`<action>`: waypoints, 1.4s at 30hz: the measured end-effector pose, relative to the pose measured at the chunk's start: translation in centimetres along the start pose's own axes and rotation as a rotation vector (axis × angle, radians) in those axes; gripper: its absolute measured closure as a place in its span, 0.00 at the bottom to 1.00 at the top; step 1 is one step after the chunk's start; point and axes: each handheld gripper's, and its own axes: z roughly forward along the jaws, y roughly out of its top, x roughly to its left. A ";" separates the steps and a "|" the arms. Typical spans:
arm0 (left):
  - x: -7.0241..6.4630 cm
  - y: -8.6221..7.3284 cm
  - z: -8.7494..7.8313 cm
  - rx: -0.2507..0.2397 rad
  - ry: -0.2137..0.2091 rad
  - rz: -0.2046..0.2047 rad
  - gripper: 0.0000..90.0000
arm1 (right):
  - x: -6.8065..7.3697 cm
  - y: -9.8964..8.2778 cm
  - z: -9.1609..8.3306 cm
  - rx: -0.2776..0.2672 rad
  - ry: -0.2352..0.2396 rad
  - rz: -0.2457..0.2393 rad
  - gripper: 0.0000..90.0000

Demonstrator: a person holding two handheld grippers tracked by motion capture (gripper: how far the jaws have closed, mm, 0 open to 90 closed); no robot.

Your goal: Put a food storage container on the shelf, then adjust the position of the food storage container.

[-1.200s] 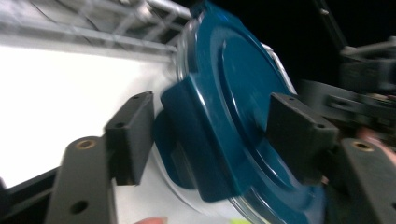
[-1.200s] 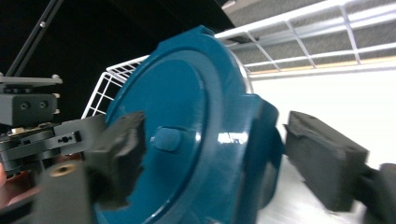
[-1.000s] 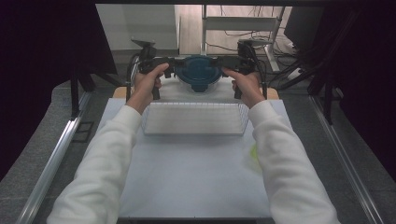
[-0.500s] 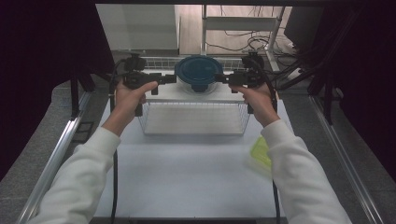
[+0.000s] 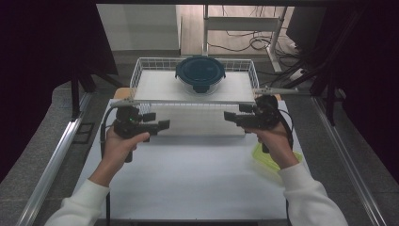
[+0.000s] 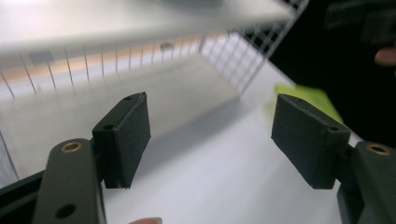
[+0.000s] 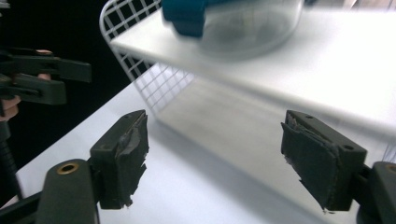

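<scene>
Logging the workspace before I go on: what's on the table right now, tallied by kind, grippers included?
White wire basket: 1
Round container with dark blue lid: 1
Yellow-green item at the table's right edge: 1
Hand-held grippers: 2, the left gripper and the right gripper, both with jaws open and nothing between them
Total: 5

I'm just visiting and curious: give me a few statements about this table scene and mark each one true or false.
1. The round container with the dark blue lid sits on the wire shelf. True.
2. The left gripper clamps the container. False: its jaws stand apart with nothing between them.
3. The right gripper is open and holds nothing. True.
4. A red cloth lies by the person's right sleeve. False: a yellow-green item lies there.
5. The two grippers touch each other. False: they are well apart.
</scene>
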 end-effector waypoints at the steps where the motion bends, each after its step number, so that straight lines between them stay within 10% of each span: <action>1: -0.1 -0.7 0.1 0.015 -0.001 0.004 0.31 | 0.0 -0.7 -0.2 0.001 0.002 -0.003 0.28; 21: -2.2 -10.5 1.6 0.182 0.037 0.118 0.33 | -0.2 -12.5 -1.6 0.153 -0.028 -0.046 0.35; 42: -1.6 -12.0 1.7 0.206 0.066 0.093 0.32 | 0.2 -13.2 0.3 0.229 -0.002 -0.059 0.35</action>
